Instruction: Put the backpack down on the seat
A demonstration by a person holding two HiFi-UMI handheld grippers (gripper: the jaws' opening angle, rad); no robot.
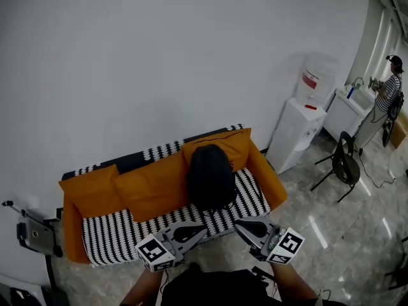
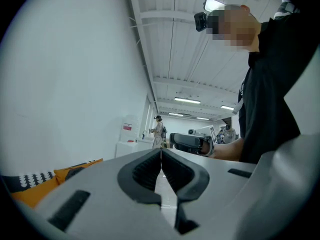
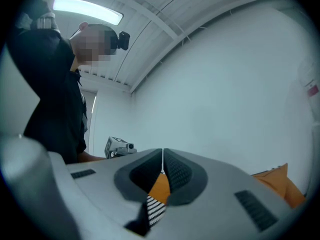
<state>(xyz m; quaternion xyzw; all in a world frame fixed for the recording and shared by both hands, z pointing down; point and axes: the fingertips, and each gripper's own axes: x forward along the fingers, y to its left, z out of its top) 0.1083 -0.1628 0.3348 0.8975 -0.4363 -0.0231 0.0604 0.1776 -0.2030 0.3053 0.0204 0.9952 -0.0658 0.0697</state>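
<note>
A black backpack (image 1: 210, 176) sits upright on the seat of an orange sofa (image 1: 95, 193) with a black-and-white striped cover, leaning on the back cushions. Both grippers hang in front of the sofa, apart from the backpack. My left gripper (image 1: 203, 229) is shut and holds nothing; in its own view the jaws (image 2: 161, 154) meet with nothing between them. My right gripper (image 1: 237, 225) is also shut and holds nothing, its closed tips (image 3: 163, 152) pointing across toward the left one. The two face each other.
A white water dispenser (image 1: 299, 123) stands right of the sofa, then a black chair (image 1: 344, 164) and a white cabinet (image 1: 347, 110). A person (image 1: 384, 94) stands at the far right. A tripod stand (image 1: 35, 234) is left of the sofa. Glossy tiled floor lies in front.
</note>
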